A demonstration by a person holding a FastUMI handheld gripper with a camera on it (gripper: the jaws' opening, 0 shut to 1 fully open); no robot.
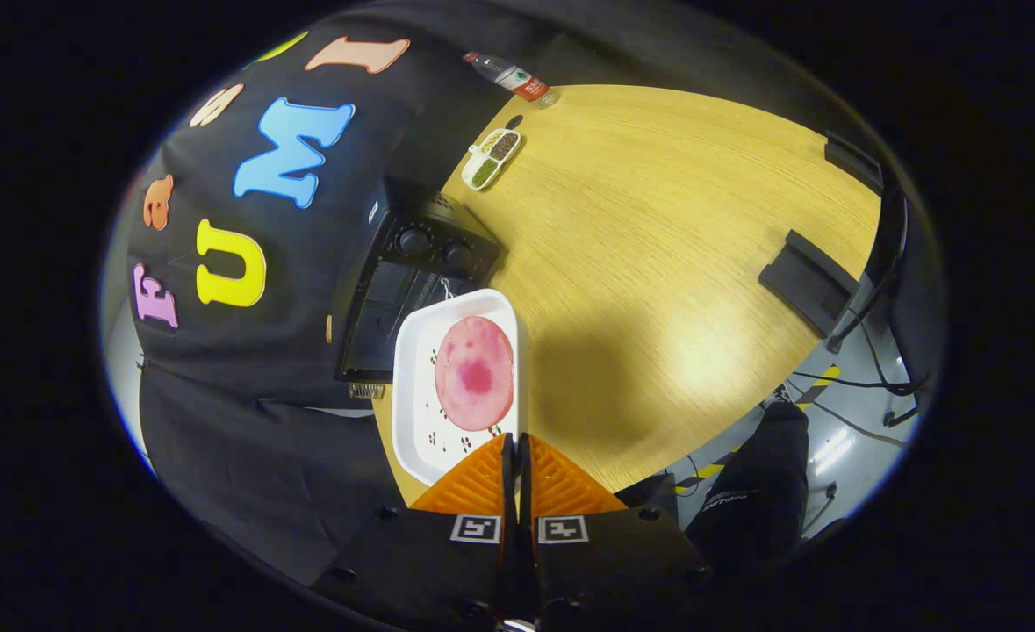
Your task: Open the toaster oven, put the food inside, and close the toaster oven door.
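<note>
Gripper (517,456): fingers nearly closed, pinching the tray (416,386) rim; food (474,373) aboard. Step: carrying toward oven (412,281) just beyond the tray. Next, likely sliding it inside.

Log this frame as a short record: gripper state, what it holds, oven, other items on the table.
gripper: fingers closed on the near edge of the tray
food: round pink slice lying on the tray
oven: black, just beyond the tray, against the booth wall; door state unclear
table: wood
other items: three-part dish of grains and a bottle lying at the far end
</note>
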